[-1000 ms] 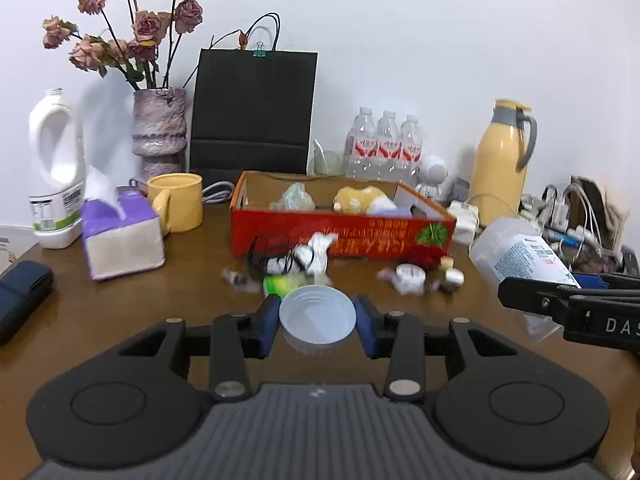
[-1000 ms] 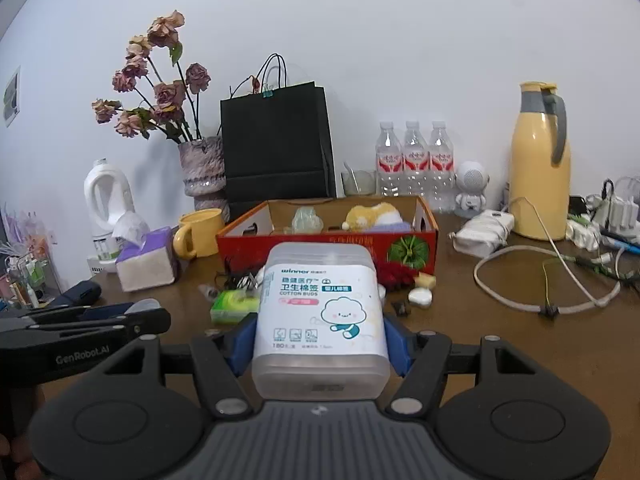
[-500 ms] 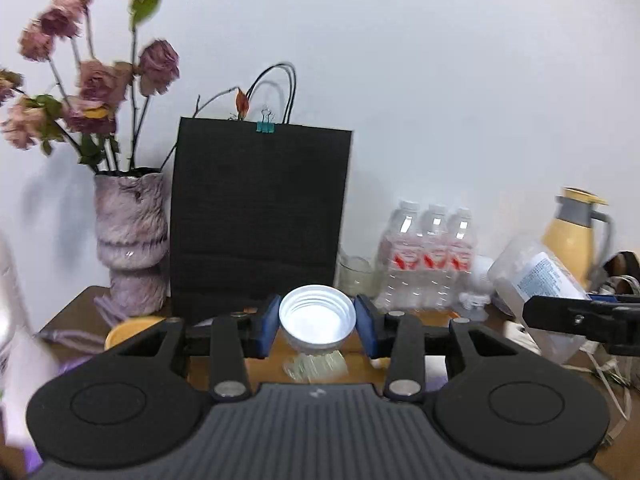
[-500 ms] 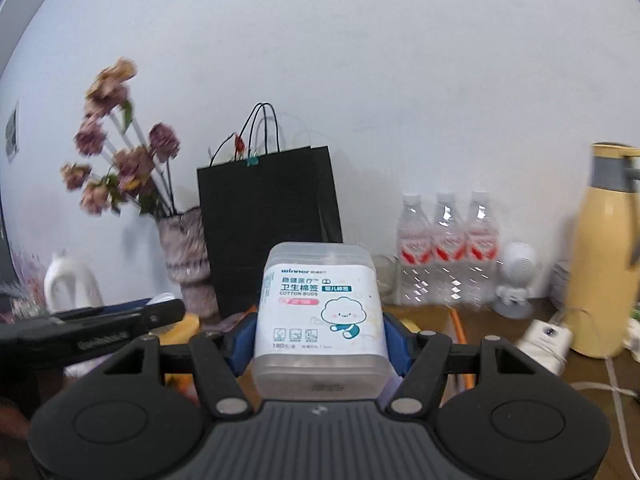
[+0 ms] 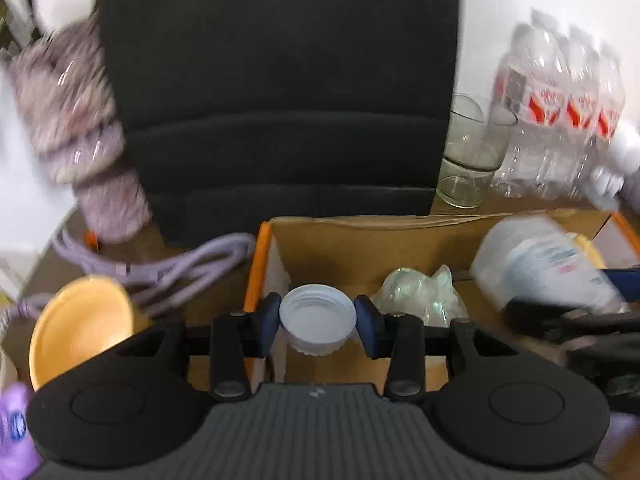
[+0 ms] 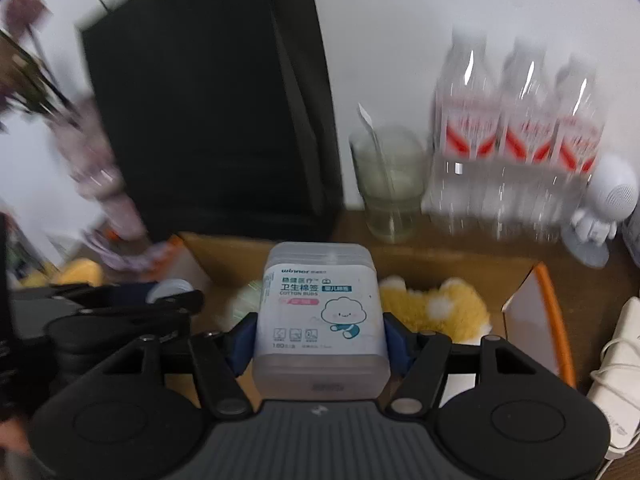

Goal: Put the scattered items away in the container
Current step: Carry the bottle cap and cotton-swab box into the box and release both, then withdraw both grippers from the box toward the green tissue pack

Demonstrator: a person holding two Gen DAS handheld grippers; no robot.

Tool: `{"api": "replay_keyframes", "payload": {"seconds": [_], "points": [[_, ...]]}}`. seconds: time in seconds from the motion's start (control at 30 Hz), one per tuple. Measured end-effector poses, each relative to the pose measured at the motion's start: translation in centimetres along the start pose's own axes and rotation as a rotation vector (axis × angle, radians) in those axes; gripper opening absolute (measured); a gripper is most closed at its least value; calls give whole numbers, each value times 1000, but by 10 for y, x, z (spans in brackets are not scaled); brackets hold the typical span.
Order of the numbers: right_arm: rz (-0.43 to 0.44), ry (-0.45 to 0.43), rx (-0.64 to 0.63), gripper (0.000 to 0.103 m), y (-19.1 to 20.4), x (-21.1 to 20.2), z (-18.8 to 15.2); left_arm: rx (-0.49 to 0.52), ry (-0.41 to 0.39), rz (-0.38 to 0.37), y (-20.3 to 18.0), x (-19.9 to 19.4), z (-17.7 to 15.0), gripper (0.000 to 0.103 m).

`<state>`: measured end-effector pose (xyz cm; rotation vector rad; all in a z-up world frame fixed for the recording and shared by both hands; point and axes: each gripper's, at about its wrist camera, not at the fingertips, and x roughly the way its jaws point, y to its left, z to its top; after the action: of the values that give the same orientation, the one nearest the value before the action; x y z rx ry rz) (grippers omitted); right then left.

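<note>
- Left gripper (image 5: 317, 322), in its own wrist view, has our blue pads clamped on a white bottle cap (image 5: 317, 317), open side facing the camera; the jaws stand only as far apart as the cap is wide.
- Half a second ago this view looked level at the black paper bag (image 5: 276, 92) and the wall; now we tilt down and sit closer, so the cardboard box (image 5: 360, 240) fills the lower middle and the cap hangs over its left end, just inside the orange rim.
- Inside the box we see a crumpled clear wrapper (image 5: 420, 292) to the right of the cap, and the tub held by our other gripper comes in blurred from the right.
- Outside the box on the left lie a grey coiled cable (image 5: 168, 264) and a yellow mug (image 5: 80, 324); a glass (image 5: 468, 160) and water bottles (image 5: 560, 112) stand behind.
- Right gripper (image 6: 322, 340), in its wrist view, is closed on a cotton-bud tub (image 6: 322, 312), label toward the camera, pads pressed on both sides.
- Compared with half a second ago we have come forward and down here too: the box (image 6: 536, 316) now lies right beneath the tub, with a yellow plush toy (image 6: 440, 304) inside to the right.
- Our left gripper shows at the left edge, blurred, with the white cap between its fingers.
</note>
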<state>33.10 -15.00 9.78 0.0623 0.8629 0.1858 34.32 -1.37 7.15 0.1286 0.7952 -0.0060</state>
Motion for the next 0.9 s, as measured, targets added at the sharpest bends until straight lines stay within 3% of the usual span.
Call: {"api": "replay_keyframes", "payload": {"seconds": [0.1,0.2,0.4,0.47,0.57,0.67,0.77,0.83,0.9], "points": [[-12,79,19,63,0,30,-2,-8,53,19,-5,14,2,41],[57,132,119,63,-15,47,-4,-7,51,39,-7,21,3,41],[52,183,158,68,-26,54,-6,19,79,45,-15,25,5,44],[38,211,164,75,-29,47,-3,-3,84,38,-12,22,7,63],[36,194,182,88,-37,23,4,-27,114,-3,-6,10,14,71],[50,165,222,89,-49,-4,18,-38,138,-37,0,-8,24,83],[24,202,228,91,-57,-27,29,-79,184,-35,10,-30,35,96],[-29,231,185,91,-59,-41,34,-125,199,-38,20,-48,41,103],[-97,240,130,93,-58,-60,35,-160,238,-49,27,-61,43,103]]}}
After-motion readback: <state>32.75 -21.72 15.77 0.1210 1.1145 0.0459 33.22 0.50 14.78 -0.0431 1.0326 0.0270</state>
